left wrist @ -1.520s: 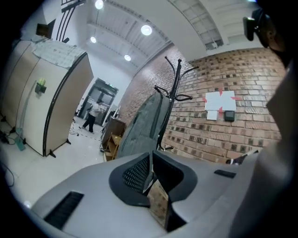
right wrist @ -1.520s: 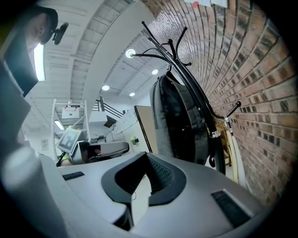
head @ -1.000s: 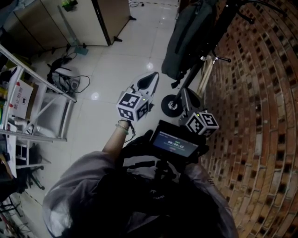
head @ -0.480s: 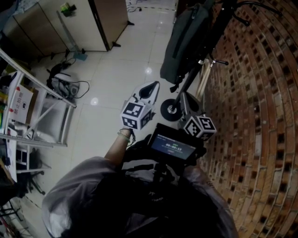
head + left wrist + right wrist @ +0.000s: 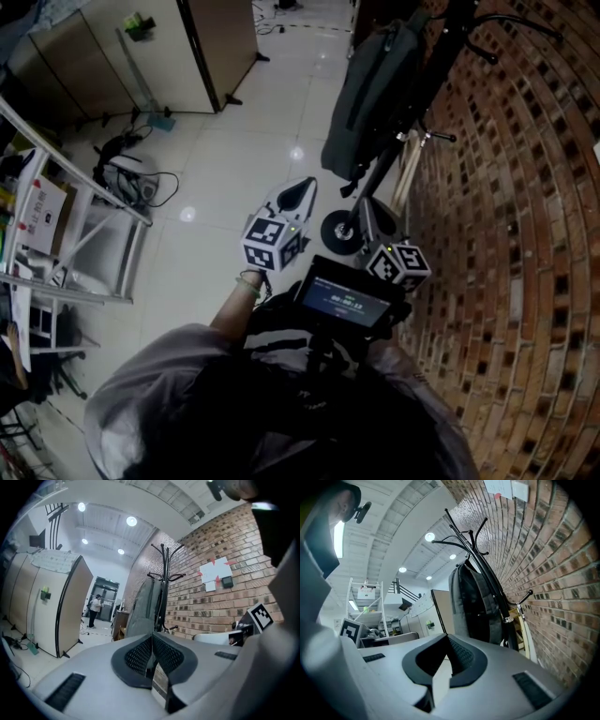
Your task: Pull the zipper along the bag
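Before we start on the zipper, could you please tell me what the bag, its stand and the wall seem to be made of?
The bag looks like grey woven fabric, matte and softly sagging. The stand seems to be black metal, with thin curved hooks and a slight sheen. The wall is rough brick, with courses and mortar showing.

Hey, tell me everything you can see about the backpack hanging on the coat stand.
The backpack is dark grey, soft fabric by its look, tall and slim. It hangs upright from the black coat stand beside the brick wall, clear of the floor, a strap end dangling under its bottom edge. Only the stand seems to touch it.
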Motion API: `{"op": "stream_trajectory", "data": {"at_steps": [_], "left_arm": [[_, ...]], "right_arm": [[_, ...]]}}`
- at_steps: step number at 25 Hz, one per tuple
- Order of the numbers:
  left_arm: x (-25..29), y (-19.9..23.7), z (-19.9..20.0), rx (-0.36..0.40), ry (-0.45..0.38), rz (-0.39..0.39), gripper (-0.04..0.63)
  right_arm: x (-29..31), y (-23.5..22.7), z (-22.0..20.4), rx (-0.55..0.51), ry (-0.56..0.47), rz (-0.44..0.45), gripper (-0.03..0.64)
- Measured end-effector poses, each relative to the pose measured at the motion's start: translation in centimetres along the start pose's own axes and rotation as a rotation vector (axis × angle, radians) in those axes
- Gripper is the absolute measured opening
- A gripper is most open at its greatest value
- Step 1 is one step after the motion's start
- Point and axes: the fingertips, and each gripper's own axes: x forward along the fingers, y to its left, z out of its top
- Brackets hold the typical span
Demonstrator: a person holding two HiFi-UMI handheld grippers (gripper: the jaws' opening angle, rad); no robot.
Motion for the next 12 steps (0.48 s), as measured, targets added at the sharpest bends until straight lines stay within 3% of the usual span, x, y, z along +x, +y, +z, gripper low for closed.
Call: {"op": "stream_trajectory", "data": {"at_steps": [6,12], "left_arm": [[-0.15,0.11,-0.07,0.022,0.002,0.003,0.014],[0.09,0.24,-0.31,-0.023,-0.004,0.0,0.014]], "right_arm": [[0.19,-0.12,0.13,-0.005,-0.008,-0.002,0.003],[0.15,-0.35,-0.27,0.001,-0.006,0.001,0.003]]}}
